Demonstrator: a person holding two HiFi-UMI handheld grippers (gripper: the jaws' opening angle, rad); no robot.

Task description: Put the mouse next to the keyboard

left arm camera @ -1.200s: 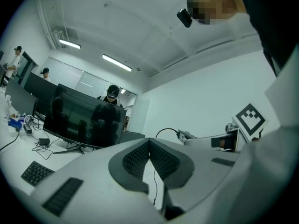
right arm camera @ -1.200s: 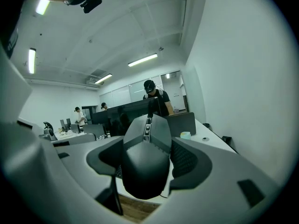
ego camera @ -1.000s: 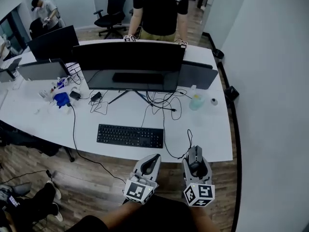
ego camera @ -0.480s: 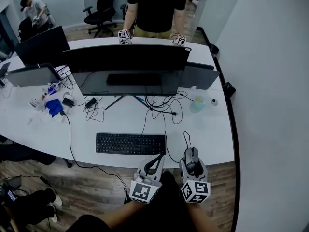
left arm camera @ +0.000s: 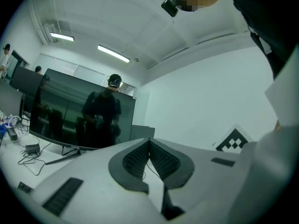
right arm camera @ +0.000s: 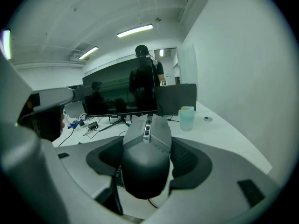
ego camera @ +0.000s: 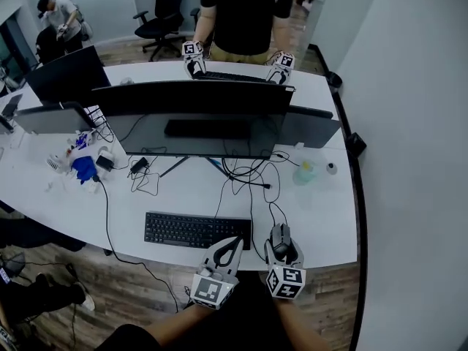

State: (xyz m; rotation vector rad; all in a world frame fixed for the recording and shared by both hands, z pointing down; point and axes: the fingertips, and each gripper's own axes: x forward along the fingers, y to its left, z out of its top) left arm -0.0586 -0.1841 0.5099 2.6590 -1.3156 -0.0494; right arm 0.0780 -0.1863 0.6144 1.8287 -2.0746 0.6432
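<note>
A dark grey wired mouse (ego camera: 280,239) (right arm camera: 145,155) sits between the jaws of my right gripper (ego camera: 281,246) (right arm camera: 146,160), which is shut on it just over the white desk's front edge, right of the black keyboard (ego camera: 196,229). The mouse's cable (ego camera: 252,189) runs up toward the monitor. My left gripper (ego camera: 228,253) (left arm camera: 148,158) hovers at the desk's front edge below the keyboard's right end, its jaws closed together with nothing between them.
A wide black monitor (ego camera: 196,118) stands mid-desk with tangled cables (ego camera: 248,167) under it. A pale green bottle (ego camera: 305,172) and a small round cap (ego camera: 332,167) sit at the right. A person (ego camera: 241,13) with two grippers stands behind the desk. Clutter (ego camera: 82,163) lies at the left.
My right gripper has carried the mouse forward from beyond the desk's front edge to over the edge beside the keyboard's right end. The left gripper has moved forward with it.
</note>
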